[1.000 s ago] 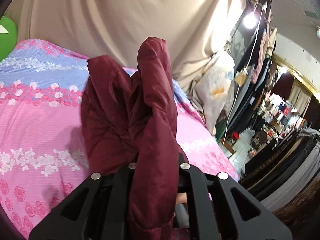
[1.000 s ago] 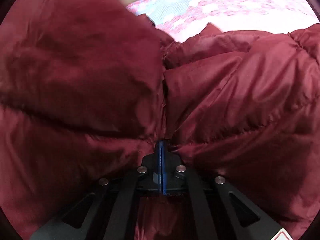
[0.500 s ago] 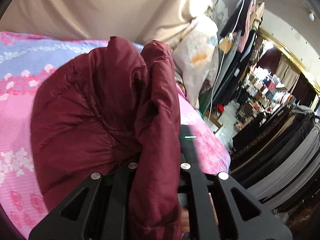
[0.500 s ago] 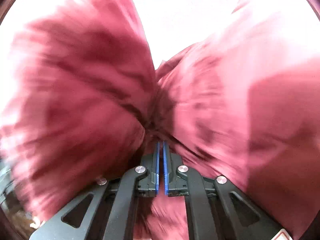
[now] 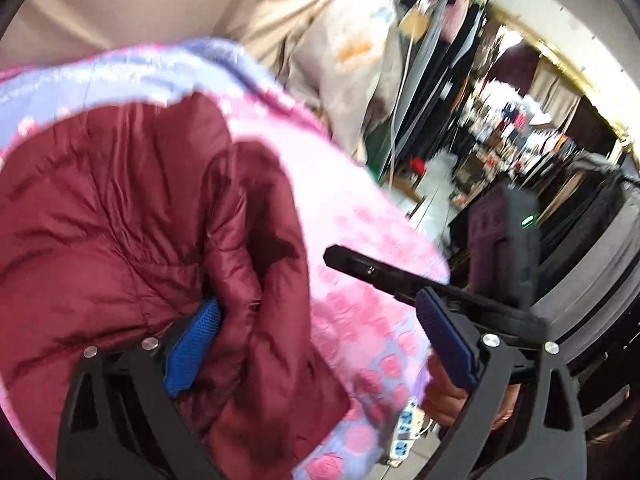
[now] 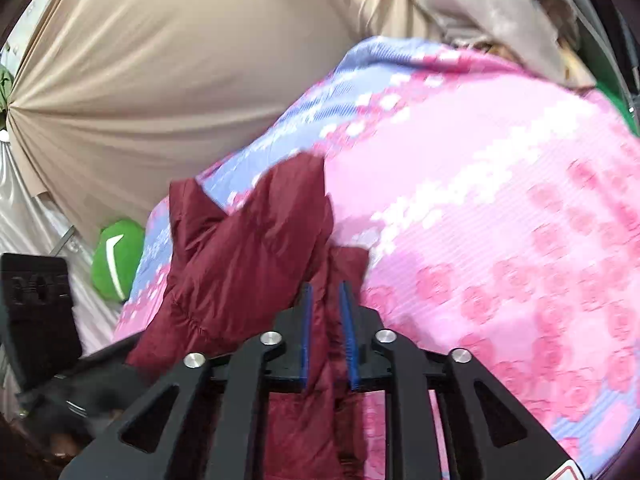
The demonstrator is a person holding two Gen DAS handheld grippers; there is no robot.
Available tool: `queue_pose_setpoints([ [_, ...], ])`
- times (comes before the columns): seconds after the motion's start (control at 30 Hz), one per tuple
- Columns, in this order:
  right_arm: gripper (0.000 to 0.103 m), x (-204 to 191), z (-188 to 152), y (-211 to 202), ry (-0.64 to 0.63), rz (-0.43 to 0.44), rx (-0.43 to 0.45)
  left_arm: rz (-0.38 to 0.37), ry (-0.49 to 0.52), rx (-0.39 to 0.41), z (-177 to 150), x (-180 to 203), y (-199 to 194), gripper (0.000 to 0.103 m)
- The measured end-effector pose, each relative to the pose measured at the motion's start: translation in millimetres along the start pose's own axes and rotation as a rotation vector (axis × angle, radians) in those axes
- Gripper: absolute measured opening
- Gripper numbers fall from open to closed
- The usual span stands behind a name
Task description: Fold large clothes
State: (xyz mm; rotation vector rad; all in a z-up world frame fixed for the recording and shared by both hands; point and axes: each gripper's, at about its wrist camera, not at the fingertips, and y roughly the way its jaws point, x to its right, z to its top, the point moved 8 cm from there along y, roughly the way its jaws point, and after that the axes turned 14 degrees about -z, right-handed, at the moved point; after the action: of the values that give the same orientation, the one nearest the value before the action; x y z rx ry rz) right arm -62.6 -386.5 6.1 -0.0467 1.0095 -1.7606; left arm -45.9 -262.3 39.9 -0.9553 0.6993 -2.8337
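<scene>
Backdrop: beige curtain (image 6: 168, 80) fills the 10–12 o'clock area of the right wrist view; blurred racks of hanging garments (image 5: 592, 216) crowd the 2–3 o'clock area of the left wrist view.
Surface: pink and lilac floral bedspread (image 6: 500, 208) (image 5: 348, 216), spread across both views.
Jacket: maroon quilted jacket (image 5: 120, 220) (image 6: 248, 256), bunched on the bedspread; it lies at 8–10 o'clock in the left wrist view and at 6–8 o'clock in the right wrist view.
Left gripper (image 5: 320, 344): jaws wide apart; the blue pad (image 5: 196, 340) at 7 o'clock touches a jacket fold, the opposite pad stands apart from the cloth.
Right gripper (image 6: 326, 336): jaws narrow, with a strip of jacket fabric between the two blue pads; whether it is pinched tight cannot be told.
Green cushion (image 6: 116, 258): at 9 o'clock in the right wrist view, beside the bedspread edge.
Power strip (image 5: 404, 428): at 5 o'clock in the left wrist view, by the bed edge.
</scene>
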Motion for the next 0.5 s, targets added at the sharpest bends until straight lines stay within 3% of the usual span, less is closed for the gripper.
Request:
queue_pose_setpoints([
  [0.03,0.024,0,6,-10,-0.003,-0.005,0.026,-0.022,-0.017,0.031,6,4,-18,0.093],
  [0.07,0.026,-13,-11,-6,-0.01,-0.004,0.043,-0.04,-0.036,0.058,10,6,-31,0.094],
  [0.17,0.042,-30,1,-23,-0.074,0.06,0.086,-0.1,-0.095,0.182,25,5,-86,0.098],
  [0.23,0.054,-58,6,-25,-0.124,0.143,0.076,-0.036,-0.121,0.246,29,-7,-115,0.098],
  [0.3,0.058,-85,0,-21,-0.17,0.177,0.053,0.088,-0.131,0.28,25,-24,-137,0.098],
  [0.33,0.064,-100,-3,-14,-0.213,0.182,0.037,0.135,-0.14,0.288,22,-32,-143,0.098],
  [0.4,0.065,-115,-11,0,-0.274,0.137,-0.009,0.224,-0.185,0.292,8,-49,-151,0.098],
  [0.5,0.066,-130,-31,22,-0.342,0.119,-0.083,0.29,-0.191,0.25,-11,-63,-150,0.098],
])
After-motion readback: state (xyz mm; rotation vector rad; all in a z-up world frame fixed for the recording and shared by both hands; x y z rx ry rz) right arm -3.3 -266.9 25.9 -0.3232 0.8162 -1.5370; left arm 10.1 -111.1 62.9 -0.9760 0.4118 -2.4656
